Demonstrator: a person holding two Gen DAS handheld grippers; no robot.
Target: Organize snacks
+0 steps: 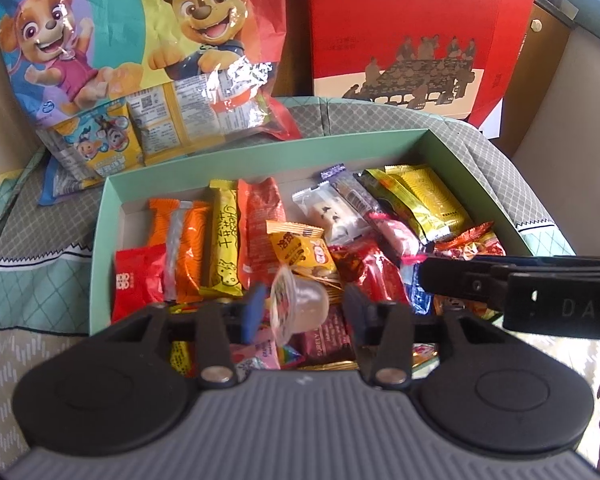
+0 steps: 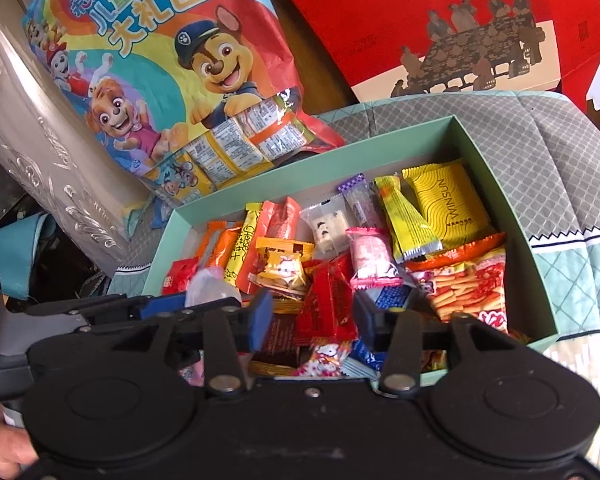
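Observation:
A mint-green box (image 1: pixel 260 146) (image 2: pixel 312 166) on a quilt holds several wrapped snacks. My left gripper (image 1: pixel 302 310) is over the box's near side, and its blue pads (image 1: pixel 254 312) sit at either side of a clear jelly cup (image 1: pixel 300 304), gripping it. The cup also shows in the right wrist view (image 2: pixel 210 290). My right gripper (image 2: pixel 312 320) is open and empty above the red and blue packets at the box's near edge. It enters the left wrist view from the right (image 1: pixel 480 280). An orange chips packet (image 2: pixel 472 284) lies at the box's right.
A large cartoon-dog snack bag (image 1: pixel 140 60) (image 2: pixel 172 80) leans behind the box on the left. A red gift box (image 1: pixel 412 28) (image 2: pixel 460 24) stands behind on the right. A silver embossed panel (image 2: pixel 40 168) is at the far left.

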